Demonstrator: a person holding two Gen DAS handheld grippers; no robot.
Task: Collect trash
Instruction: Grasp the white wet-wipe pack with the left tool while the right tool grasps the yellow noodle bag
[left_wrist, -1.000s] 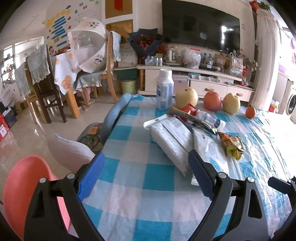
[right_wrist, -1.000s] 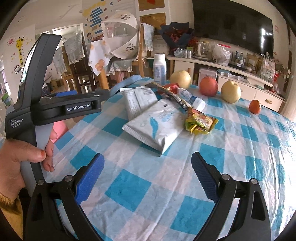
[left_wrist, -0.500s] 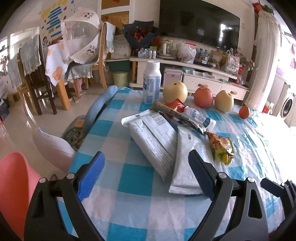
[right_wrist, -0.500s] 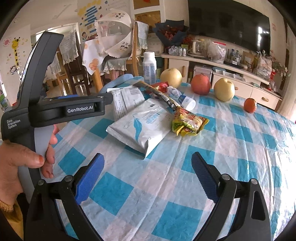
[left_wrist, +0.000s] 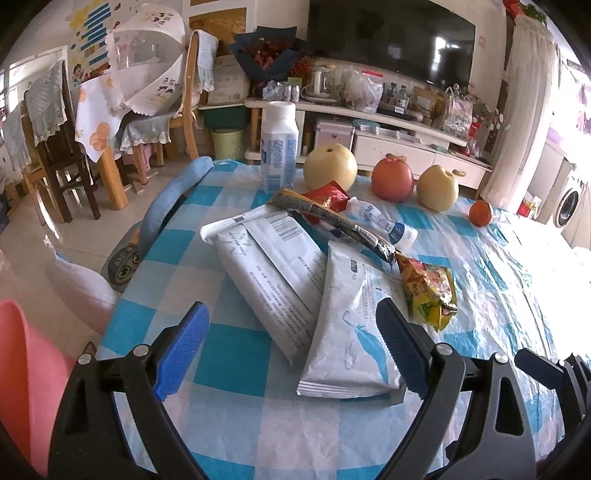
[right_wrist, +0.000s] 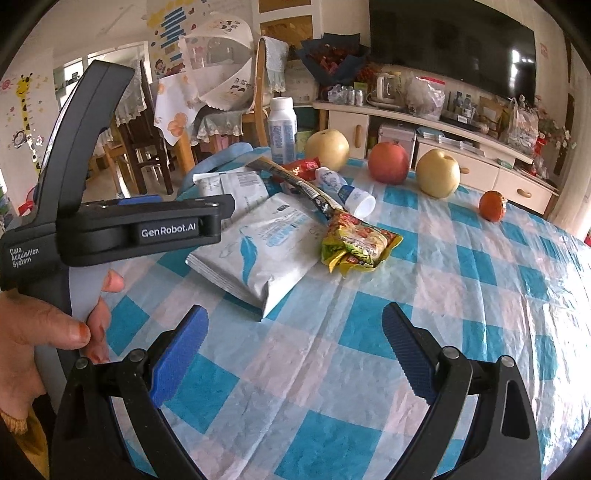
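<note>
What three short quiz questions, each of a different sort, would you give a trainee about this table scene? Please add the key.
1. True or false: the left gripper is shut on the white feather-print packet.
2. Multiple choice: the yellow snack wrapper lies (A) inside a bin, (B) on the checked tablecloth beside the feather-print packet, (C) in the right gripper.
3. Fill in: the upright white bottle stands next to a pale ____.

Key
1. False: both grippers are open and empty.
2. B.
3. Pear.
</note>
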